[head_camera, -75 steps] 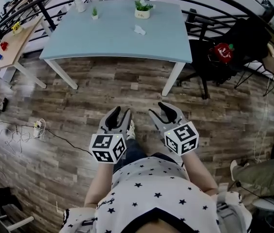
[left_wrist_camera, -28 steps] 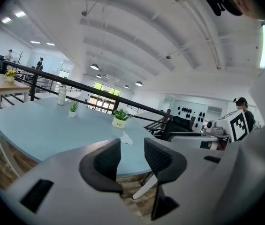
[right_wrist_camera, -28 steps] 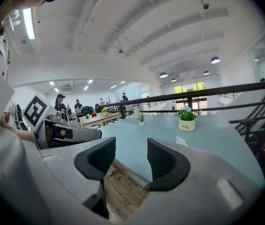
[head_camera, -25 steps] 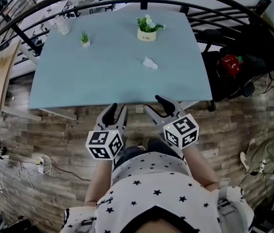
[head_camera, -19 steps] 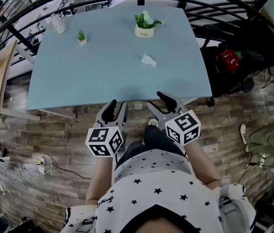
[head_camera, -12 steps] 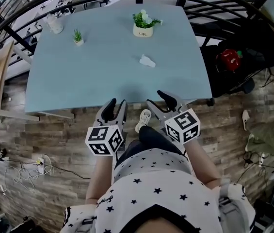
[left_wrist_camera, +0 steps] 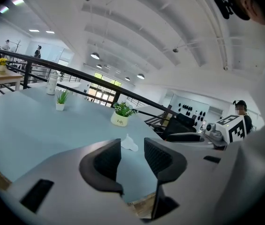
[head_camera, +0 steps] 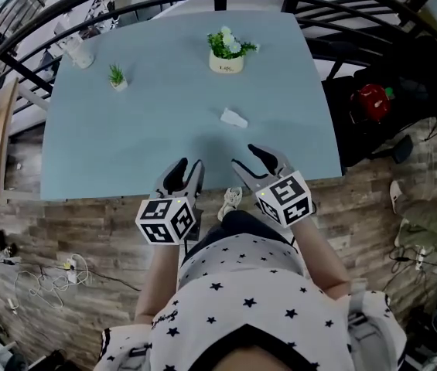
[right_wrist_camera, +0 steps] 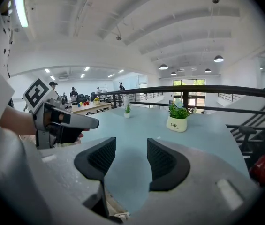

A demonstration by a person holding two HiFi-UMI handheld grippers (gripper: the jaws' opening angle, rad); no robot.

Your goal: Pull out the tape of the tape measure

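head view: left gripper (head_camera: 185,168) and right gripper (head_camera: 253,157) hover at the near edge of the smooth blue table (head_camera: 125,145); a white lump (head_camera: 233,118), possibly the tape measure, lies ahead, untouched. left gripper view: ribbed pads (left_wrist_camera: 108,161) spread, empty, lump beyond. right gripper view: spread, empty; only a plant pot (right_wrist_camera: 176,124) ahead.

Bright, even light falls from ceiling lamps (right_wrist_camera: 219,58), leaving soft shadows on the table (head_camera: 164,130). Every view bends strongly at its edges; both gripper views darken at the corners.
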